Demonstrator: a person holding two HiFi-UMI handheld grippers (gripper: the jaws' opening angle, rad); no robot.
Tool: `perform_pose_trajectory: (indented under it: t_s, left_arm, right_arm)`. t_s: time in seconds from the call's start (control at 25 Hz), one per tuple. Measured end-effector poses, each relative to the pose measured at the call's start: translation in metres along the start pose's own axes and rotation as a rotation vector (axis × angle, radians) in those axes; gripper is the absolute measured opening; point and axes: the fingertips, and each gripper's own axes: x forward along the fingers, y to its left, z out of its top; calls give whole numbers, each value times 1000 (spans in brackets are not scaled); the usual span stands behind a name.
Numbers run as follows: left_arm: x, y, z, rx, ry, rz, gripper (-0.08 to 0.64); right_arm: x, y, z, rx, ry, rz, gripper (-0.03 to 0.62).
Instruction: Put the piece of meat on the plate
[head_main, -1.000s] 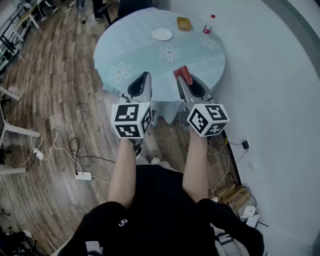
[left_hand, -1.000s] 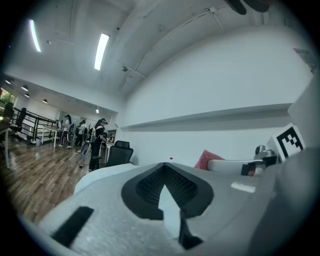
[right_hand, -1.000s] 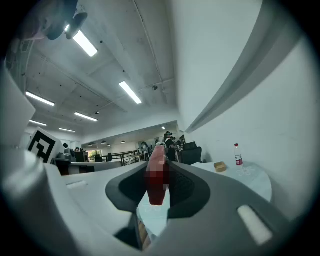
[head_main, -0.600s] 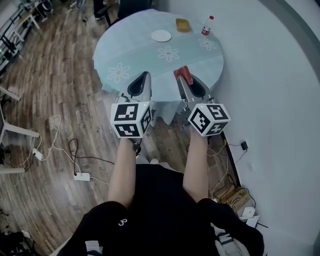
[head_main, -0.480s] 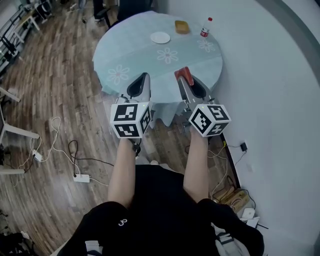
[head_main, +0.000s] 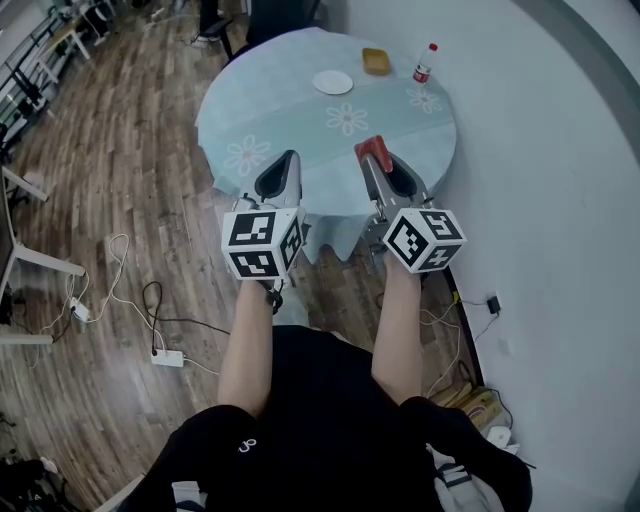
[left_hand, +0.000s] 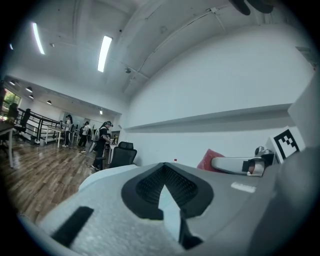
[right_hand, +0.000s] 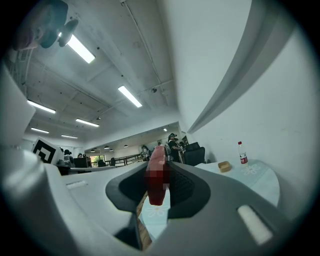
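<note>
The left tongs (head_main: 289, 158) are pressed together with nothing between them, pointing level toward the table (head_main: 290, 110). Beside them, the right tongs (head_main: 371, 150) clench the meat (right_hand: 156, 175), a red piece sticking up between the tips, in the air by the table's near edge. The plate (head_main: 332, 83) lies well beyond. Farther still stand a yellow dish (head_main: 374, 61) and a bottle (head_main: 425, 62).

no legible text or numbers, bottle (head_main: 424, 62) label too small to read
</note>
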Motion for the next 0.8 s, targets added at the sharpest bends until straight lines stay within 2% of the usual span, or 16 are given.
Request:
perform_pose_trajectory:
  t_s: [0.12, 0.28, 0.6, 0.8]
  left_arm:
    - [16, 16, -5, -13, 9, 6, -5]
    - [58, 40, -20, -34, 35, 1, -5]
    - [186, 95, -48, -55, 134, -56, -5]
    - [259, 145, -61, -100, 199, -67, -5]
  right_arm:
    - [17, -7, -6, -5, 13, -2, 103]
    - [52, -36, -19, 0, 42, -36, 103]
    - [152, -126, -42, 75, 69, -156, 103]
    - [231, -155, -64, 96, 147, -179, 103]
